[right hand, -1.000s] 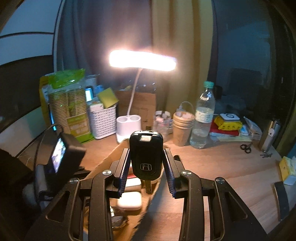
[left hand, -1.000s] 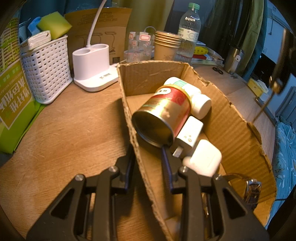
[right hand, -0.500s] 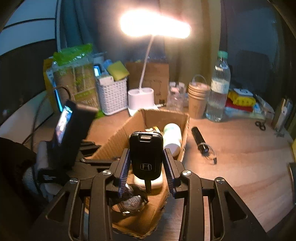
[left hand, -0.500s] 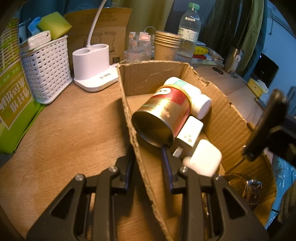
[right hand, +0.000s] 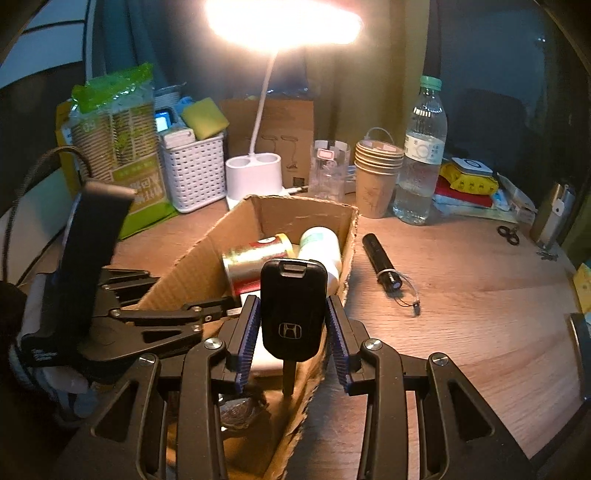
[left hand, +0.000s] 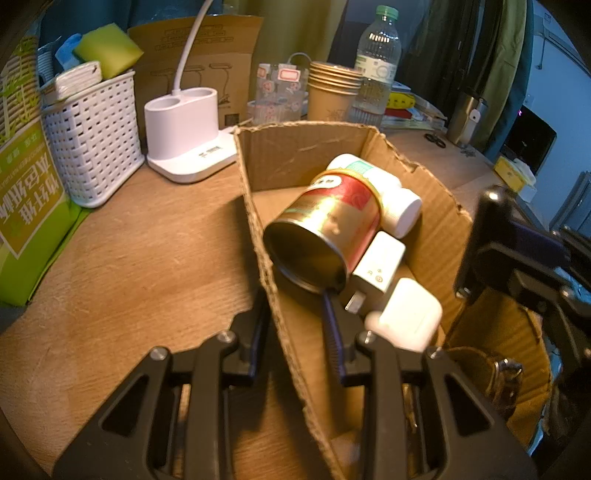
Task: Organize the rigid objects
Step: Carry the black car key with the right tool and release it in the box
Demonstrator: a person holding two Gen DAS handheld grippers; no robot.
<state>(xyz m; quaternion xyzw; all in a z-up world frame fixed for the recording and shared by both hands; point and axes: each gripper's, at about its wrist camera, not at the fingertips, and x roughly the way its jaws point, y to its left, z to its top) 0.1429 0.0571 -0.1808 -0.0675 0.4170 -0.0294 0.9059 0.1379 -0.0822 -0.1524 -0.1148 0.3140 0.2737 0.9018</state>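
Centre of the right wrist view: right gripper (right hand: 293, 334) pinches the car key (right hand: 293, 314), now low over the cardboard box (right hand: 306, 212)'s near end; release looks imminent. Half a second ago it sat higher. Left gripper (left hand: 293, 326) still clamps the box wall, unmoved.

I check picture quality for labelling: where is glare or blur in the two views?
Right wrist view: the desk lamp head is blown out to white glare, its corners are dark, and the car key is sharp. Left wrist view: light is even, the red and gold can shines softly, and the right gripper at the edge is blurred.
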